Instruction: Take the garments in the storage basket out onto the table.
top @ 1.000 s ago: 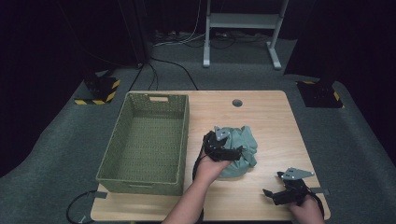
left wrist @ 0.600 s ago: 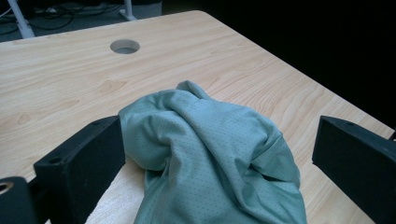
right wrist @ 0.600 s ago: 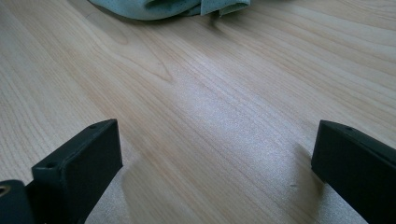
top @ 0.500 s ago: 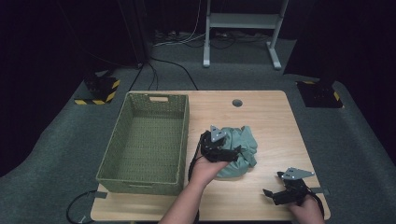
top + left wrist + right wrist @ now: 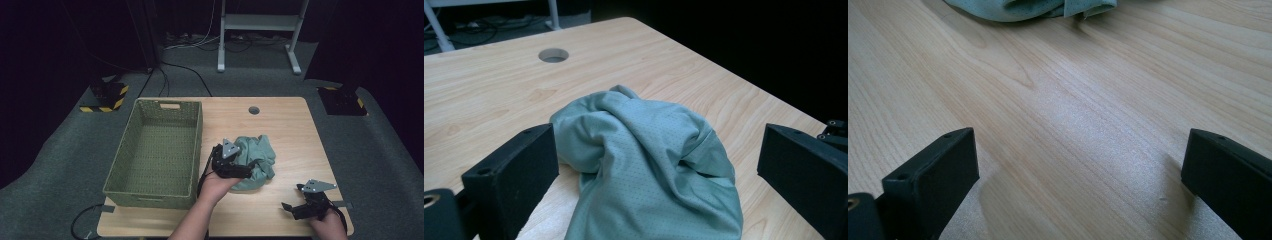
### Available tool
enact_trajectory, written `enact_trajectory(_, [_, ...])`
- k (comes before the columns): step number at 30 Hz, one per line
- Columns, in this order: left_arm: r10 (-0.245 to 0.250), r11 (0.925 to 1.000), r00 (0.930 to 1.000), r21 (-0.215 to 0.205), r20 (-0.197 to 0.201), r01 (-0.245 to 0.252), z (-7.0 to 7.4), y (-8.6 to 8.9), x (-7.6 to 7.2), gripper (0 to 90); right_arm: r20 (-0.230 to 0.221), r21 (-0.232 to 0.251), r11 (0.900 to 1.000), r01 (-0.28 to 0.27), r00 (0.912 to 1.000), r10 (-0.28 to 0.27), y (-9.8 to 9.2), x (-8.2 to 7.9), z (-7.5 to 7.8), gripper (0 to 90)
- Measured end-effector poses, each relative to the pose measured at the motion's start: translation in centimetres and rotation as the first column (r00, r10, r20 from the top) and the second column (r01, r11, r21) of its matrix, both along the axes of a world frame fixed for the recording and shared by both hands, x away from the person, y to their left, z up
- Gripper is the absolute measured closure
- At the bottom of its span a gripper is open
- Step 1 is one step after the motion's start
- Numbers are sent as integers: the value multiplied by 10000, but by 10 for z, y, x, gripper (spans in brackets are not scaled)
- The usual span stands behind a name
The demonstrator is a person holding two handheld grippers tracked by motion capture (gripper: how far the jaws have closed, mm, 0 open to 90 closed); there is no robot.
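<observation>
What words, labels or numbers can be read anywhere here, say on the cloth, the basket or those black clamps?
None: no readable text in any view.
The green cloth, the green basket, the wooden table, the left gripper and the right gripper bear no visible print.
The floor blocks carry yellow and black hazard stripes, a sign without words.

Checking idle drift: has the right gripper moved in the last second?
No. The right gripper sits at the same spot by the table's near right corner, apart from the green cloth.
</observation>
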State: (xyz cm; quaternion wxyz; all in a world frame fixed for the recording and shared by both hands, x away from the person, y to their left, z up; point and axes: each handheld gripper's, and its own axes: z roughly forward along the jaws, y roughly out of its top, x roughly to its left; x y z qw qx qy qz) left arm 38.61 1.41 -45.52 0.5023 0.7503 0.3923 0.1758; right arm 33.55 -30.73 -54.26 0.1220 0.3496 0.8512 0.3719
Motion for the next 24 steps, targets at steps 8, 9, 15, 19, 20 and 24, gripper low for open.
enact_trajectory(8, [-19,10000,9998,-76,206,21,2,5,-12,33,8,30,10000,16,10000,-16,0,0,0,17])
enact_trajectory(9, [-14,10000,9997,-45,232,15,2,6,-14,33,9,19,10000,20,10000,-20,0,0,0,18])
enact_trajectory(15, [97,9999,9994,-71,344,-95,3,12,-25,32,39,-3,10000,17,10000,-17,0,0,0,20])
enact_trajectory(19, [223,9998,9988,-7,438,-223,4,17,-35,32,50,-13,10000,-12,10000,12,0,0,0,20])
enact_trajectory(20, [250,9997,9987,-8,440,-250,4,18,-37,32,53,-15,10000,-13,10000,13,0,0,0,21])
enact_trajectory(24, [379,9992,9983,87,436,-383,4,21,-46,24,65,-13,10000,-1,10000,1,0,-1,0,23])
